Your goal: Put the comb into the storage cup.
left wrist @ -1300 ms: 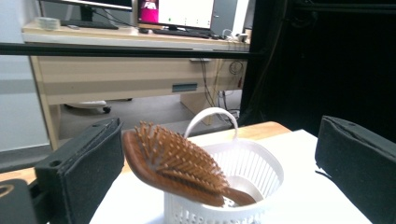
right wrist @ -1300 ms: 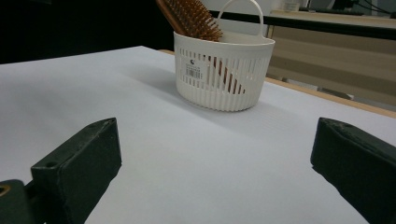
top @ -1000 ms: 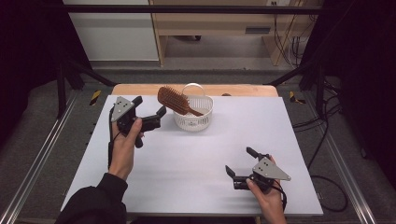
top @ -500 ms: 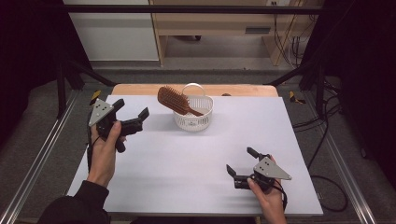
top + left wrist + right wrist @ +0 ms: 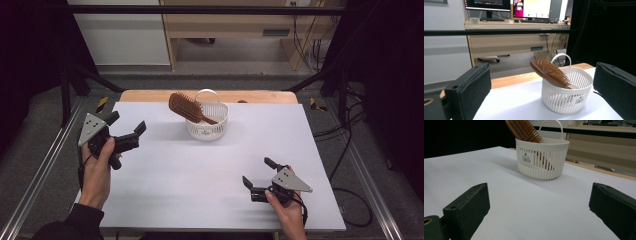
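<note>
Brush and basket sit together at the far middle of the white-topped bench [image 5: 165,200]: the brown wooden hairbrush [image 5: 186,107] stands slanted in the round white slatted plastic basket [image 5: 207,127], handle end down inside, bristled head up and out over the rim.

What the coming move turns on is that slant. In the high view the brush's long axis runs from the basket's middle up toward the left gripper [image 5: 129,136]. Its head therefore overhangs the rim on that gripper's side, bristles facing upward. The left gripper is also the nearer of the two; held up off the bench at its left edge, its jaws stand wide apart and empty. In the left gripper view the basket lies straight ahead of those jaws, a little toward the right one, near but not between them, with the brush head at about jaw height.

The right gripper [image 5: 260,175] rests low at the near right of the bench, its jaws likewise spread and holding nothing. In the right gripper view the basket stands well ahead, between the lines of the two jaws, with the brush head leaning to the left above the rim.

Judging from this, any further handling of the brush falls more naturally to the left gripper, closing across the narrow neck below the head.
</note>
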Demonstrator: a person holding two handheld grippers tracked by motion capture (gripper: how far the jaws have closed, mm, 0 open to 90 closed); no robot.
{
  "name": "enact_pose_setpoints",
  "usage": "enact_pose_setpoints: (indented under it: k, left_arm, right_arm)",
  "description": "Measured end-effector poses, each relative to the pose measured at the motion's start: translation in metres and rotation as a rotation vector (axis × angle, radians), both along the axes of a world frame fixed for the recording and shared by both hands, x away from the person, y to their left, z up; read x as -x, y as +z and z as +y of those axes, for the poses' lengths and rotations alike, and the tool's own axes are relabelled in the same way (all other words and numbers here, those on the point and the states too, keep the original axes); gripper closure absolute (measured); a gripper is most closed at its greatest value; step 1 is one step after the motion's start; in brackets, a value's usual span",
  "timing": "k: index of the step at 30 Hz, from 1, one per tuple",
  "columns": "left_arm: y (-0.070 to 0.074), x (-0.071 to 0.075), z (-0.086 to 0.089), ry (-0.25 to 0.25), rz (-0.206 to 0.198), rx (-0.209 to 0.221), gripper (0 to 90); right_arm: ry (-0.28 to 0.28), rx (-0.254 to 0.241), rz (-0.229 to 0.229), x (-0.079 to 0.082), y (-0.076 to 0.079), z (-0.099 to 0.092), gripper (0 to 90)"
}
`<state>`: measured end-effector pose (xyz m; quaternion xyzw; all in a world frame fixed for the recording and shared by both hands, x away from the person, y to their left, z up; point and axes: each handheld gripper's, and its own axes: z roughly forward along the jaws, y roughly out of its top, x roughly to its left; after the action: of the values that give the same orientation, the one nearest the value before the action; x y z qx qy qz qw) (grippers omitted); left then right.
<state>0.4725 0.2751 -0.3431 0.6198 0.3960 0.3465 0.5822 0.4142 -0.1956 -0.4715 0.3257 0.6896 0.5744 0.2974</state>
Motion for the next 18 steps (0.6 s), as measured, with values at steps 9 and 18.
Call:
enact_pose_setpoints:
  k: [9, 18]
  left_arm:
    - [0.000, 0.014, 0.014, 0.041, -0.025, -0.011, 1.2]
    - [-0.001, 0.027, 0.032, 0.036, -0.027, -0.036, 1.0]
  right_arm:
    - [0.000, -0.002, 0.002, 0.000, 0.000, -0.001, 3.4]
    - [-0.003, 0.001, -0.004, 0.000, 0.000, -0.002, 3.4]
